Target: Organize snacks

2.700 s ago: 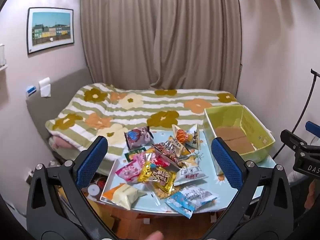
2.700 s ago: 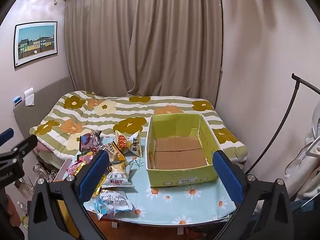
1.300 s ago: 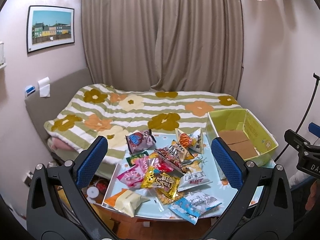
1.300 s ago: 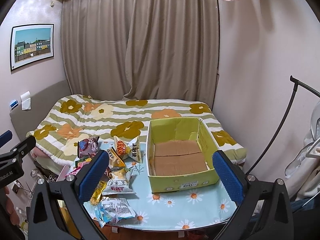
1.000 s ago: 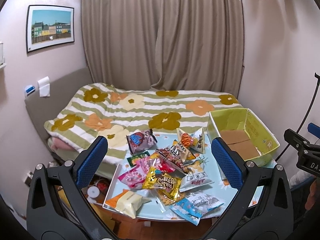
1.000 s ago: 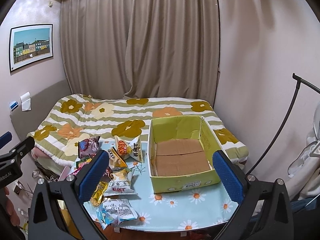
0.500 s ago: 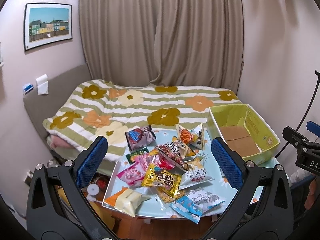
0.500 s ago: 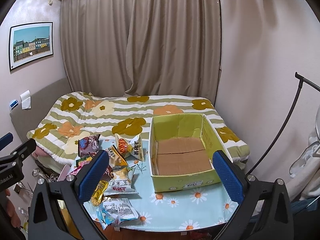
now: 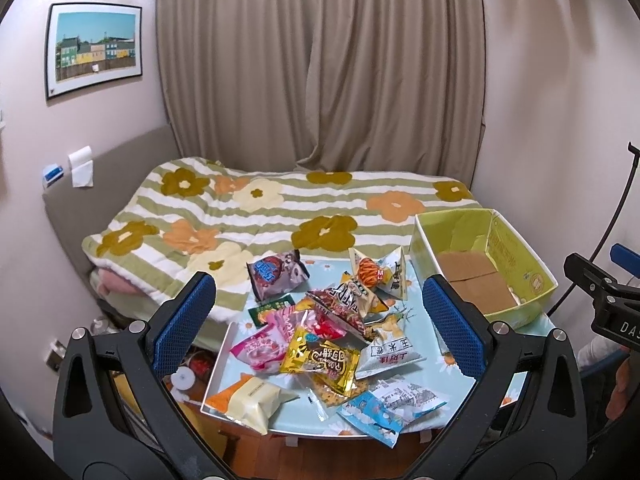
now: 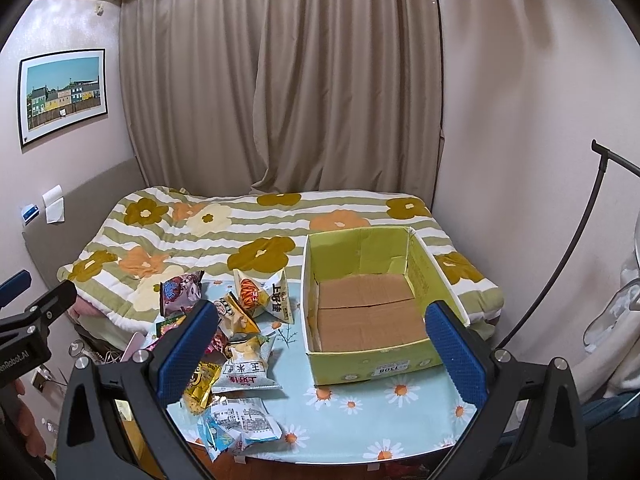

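Observation:
Several snack packets lie in a heap on the left half of a small table (image 9: 452,364): a yellow packet (image 9: 320,360), a pink one (image 9: 260,350), a cream one (image 9: 256,400), a white one (image 10: 244,372), a purple one (image 9: 276,274). An empty yellow-green cardboard box (image 10: 372,308) stands on the table's right half; it also shows in the left wrist view (image 9: 480,264). My left gripper (image 9: 320,324) is open, held above and in front of the heap. My right gripper (image 10: 322,350) is open, above the table before the box. Both are empty.
A bed with a flowered striped cover (image 9: 260,216) runs behind the table. Curtains (image 10: 280,80) hang at the back. A black stand pole (image 10: 560,272) leans by the right wall. The floor under the table holds small clutter (image 9: 184,376).
Both views have shifted slightly; the table and box sit a little differently in frame. Both grippers stay open and empty. No packet has moved.

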A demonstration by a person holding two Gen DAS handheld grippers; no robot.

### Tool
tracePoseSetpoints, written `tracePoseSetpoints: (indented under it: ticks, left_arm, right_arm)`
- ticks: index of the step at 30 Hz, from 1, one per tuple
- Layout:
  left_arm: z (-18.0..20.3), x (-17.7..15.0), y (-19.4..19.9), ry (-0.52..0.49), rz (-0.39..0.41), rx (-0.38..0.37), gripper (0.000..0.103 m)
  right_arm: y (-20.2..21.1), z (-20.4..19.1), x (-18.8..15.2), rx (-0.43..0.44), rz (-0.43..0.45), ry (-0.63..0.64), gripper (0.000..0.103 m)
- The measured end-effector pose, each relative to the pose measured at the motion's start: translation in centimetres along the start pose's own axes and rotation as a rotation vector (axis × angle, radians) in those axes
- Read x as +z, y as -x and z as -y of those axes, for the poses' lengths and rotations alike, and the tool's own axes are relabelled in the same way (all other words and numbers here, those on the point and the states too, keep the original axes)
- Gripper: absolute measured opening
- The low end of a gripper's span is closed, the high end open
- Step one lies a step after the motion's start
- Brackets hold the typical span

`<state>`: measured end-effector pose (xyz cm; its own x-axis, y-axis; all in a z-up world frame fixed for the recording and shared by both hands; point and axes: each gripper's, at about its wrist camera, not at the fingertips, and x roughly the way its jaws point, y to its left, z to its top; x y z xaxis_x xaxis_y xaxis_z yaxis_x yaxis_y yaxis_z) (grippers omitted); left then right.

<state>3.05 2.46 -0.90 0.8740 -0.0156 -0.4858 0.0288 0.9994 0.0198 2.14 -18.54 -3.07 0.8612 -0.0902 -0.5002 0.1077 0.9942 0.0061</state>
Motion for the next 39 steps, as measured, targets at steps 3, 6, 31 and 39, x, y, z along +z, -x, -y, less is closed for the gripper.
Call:
tracePoseSetpoints:
  ticks: [3, 6, 31, 39]
  left_arm:
    - [0.1, 0.1, -0.1, -0.001, -0.003, 0.002, 0.102]
    - [0.2, 0.2, 0.0, -0.004, -0.001, 0.006, 0.102]
    - [-3.6, -5.3, -6.2, -0.009, -0.328, -0.016, 0.102]
    - [-7.2, -9.6, -13.1, -0.079, -0.539, -0.098, 0.102]
  right_arm:
    - [0.1, 0.0, 0.0, -0.001, -0.001, -0.002, 0.102]
    - [0.1, 0.0, 0.0, 0.002, -0.001, -0.003, 0.102]
    - [-7.1, 0.0, -5.6, 0.216, -0.384, -0.087, 0.102]
    - [-11.8, -2.7, -10.0, 0.225, -0.579, -0.224, 0.102]
